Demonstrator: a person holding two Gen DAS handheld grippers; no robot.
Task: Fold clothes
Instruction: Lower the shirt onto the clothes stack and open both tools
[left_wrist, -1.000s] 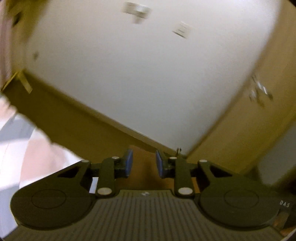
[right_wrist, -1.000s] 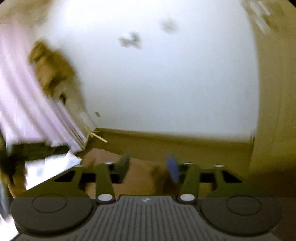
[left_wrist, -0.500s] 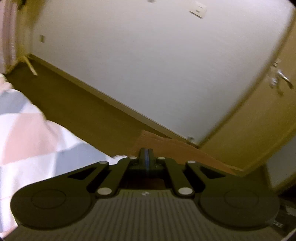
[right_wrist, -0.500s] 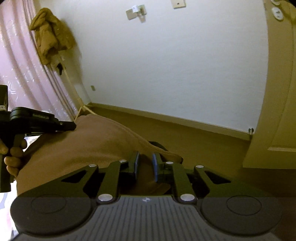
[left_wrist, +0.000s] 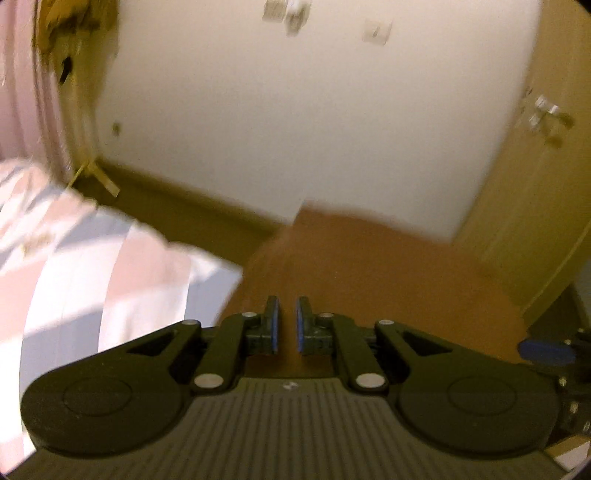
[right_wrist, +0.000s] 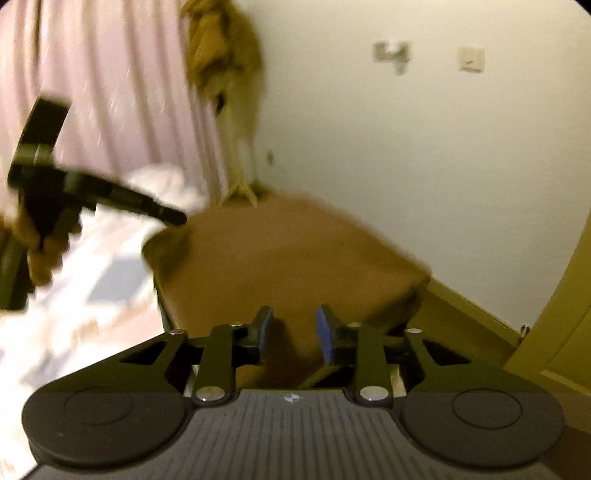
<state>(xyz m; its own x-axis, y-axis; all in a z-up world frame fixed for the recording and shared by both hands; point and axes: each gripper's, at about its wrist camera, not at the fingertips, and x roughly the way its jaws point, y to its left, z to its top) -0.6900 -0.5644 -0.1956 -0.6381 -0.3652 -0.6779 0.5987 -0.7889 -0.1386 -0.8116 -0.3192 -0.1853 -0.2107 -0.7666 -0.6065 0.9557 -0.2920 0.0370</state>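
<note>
A: Left wrist view. State the condition of the left gripper (left_wrist: 286, 325).

B: Its two blue-padded fingers (left_wrist: 273, 325) stand a narrow slot apart. No fabric is visible between them. The brown garment (left_wrist: 369, 266) shows through the gap and spreads ahead of and under the tips; whether the tips touch it cannot be told, as the frame is blurred.

A: Location of the garment in this view?

B: It lies in front of the gripper, reaching toward the white wall (left_wrist: 295, 110). To its left lies the bedcover (left_wrist: 92, 266), patterned in pink, white and pale blue. A wooden door (left_wrist: 535, 184) stands at right. A blue pad of the right gripper (left_wrist: 546, 350) shows at the right edge, just beside the garment.

A: Right wrist view. State the condition of the right gripper (right_wrist: 291, 334).

B: The fingers (right_wrist: 325, 332) are set moderately apart, wider than on the left unit. Nothing is clamped; the garment (right_wrist: 288, 258) lies beyond and below the tips, and contact cannot be told.

A: Other items in this view?

B: The left gripper (right_wrist: 173, 218) enters from the left, held by the person's hand (right_wrist: 40, 240); its tip sits at the garment's far left corner. Whether it grips that corner cannot be told from here. The bedcover (right_wrist: 110, 280) lies to the left of the garment, a pink curtain (right_wrist: 110, 92) hangs behind, and a tan coat (right_wrist: 225, 55) hangs beside the curtain.
</note>
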